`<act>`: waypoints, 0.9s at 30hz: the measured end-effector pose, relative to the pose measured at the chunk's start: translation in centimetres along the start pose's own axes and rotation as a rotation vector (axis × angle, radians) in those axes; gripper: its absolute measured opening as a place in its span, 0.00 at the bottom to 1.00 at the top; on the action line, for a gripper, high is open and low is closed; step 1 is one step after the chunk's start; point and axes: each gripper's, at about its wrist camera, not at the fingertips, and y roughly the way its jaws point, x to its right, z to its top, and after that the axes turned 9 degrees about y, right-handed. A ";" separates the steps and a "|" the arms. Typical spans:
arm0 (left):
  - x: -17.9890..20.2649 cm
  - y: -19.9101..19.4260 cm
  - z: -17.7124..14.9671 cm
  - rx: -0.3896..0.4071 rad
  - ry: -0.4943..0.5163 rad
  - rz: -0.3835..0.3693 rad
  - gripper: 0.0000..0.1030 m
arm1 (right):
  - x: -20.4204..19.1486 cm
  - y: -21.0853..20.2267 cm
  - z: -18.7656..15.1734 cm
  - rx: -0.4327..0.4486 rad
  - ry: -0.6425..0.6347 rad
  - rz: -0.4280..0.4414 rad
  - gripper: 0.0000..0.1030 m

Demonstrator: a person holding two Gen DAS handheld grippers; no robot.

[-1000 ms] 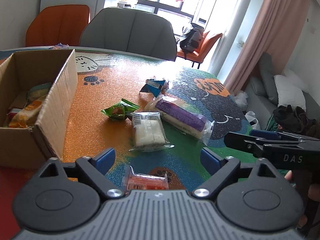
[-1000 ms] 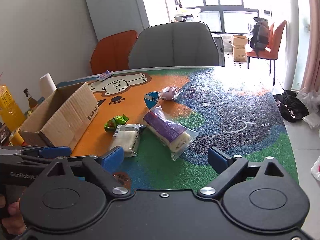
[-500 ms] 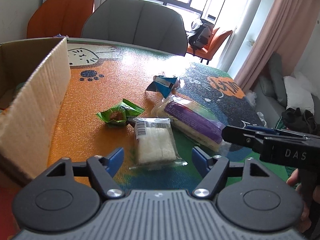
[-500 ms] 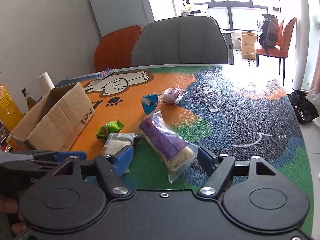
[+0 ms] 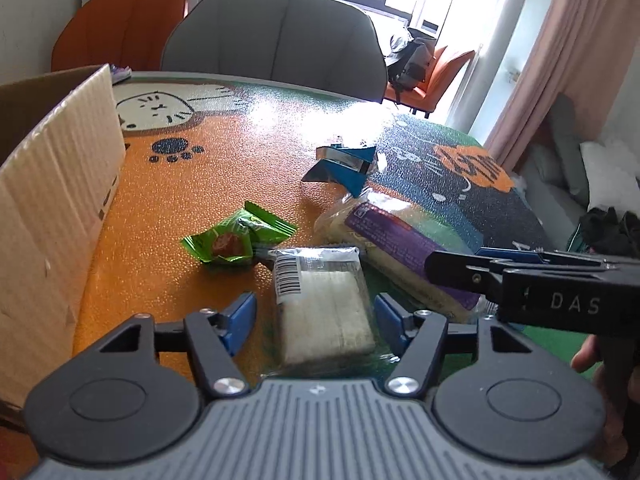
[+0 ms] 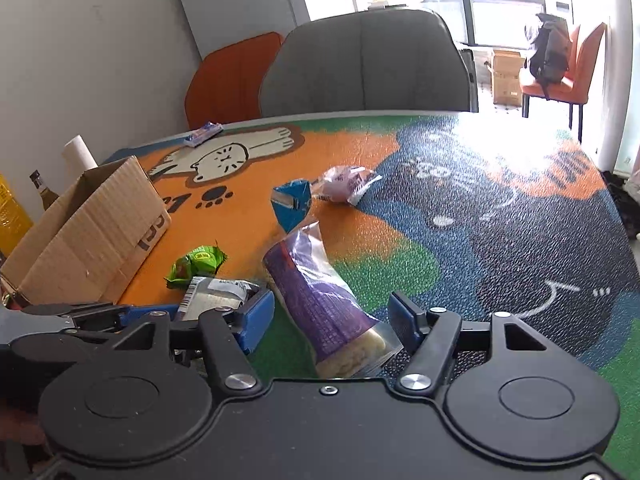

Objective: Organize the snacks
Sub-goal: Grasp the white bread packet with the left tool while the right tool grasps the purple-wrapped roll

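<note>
My left gripper [image 5: 316, 320] is open, its blue pads on either side of a clear-wrapped white cake packet [image 5: 320, 304], not pressing it. My right gripper [image 6: 332, 320] is open around the near end of a purple-labelled bread packet [image 6: 320, 304], which also shows in the left wrist view [image 5: 400, 248]. A green candy wrapper [image 5: 236, 240] lies just beyond the white packet. A blue triangular packet [image 5: 346, 164] and a pink-wrapped snack [image 6: 344, 182] lie farther back. The cardboard box [image 5: 52, 216] stands at the left.
The table has a colourful cat-pattern cover [image 6: 480, 208]. A grey chair [image 6: 368, 64] and an orange chair [image 6: 232, 80] stand behind it. A small packet [image 6: 202, 134] lies at the far edge. Bottles [image 6: 40, 192] and a paper roll [image 6: 78, 156] stand left of the box.
Both grippers moved forward and down over the table. The left now straddles the white packet, the right the purple bread packet. The jaw openings have narrowed a little.
</note>
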 end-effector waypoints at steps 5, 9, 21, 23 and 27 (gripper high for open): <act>0.6 -0.4 -0.5 -0.003 0.058 0.010 0.55 | 0.0 0.1 -0.7 -0.034 0.008 -0.008 0.61; 0.8 -0.9 -1.1 0.000 0.085 0.001 0.48 | 0.0 -0.2 -1.4 -0.054 0.017 -0.008 0.57; 0.2 -3.8 -1.5 0.019 0.032 -0.080 0.45 | -0.9 -3.3 -3.4 -0.018 0.016 -0.033 0.41; 0.2 -4.4 -1.4 0.032 0.032 -0.086 0.45 | -1.0 -4.0 -3.4 0.008 0.024 -0.035 0.40; 0.3 -5.5 -1.3 0.055 0.036 -0.093 0.45 | -1.2 -5.3 -3.4 0.040 0.025 -0.036 0.38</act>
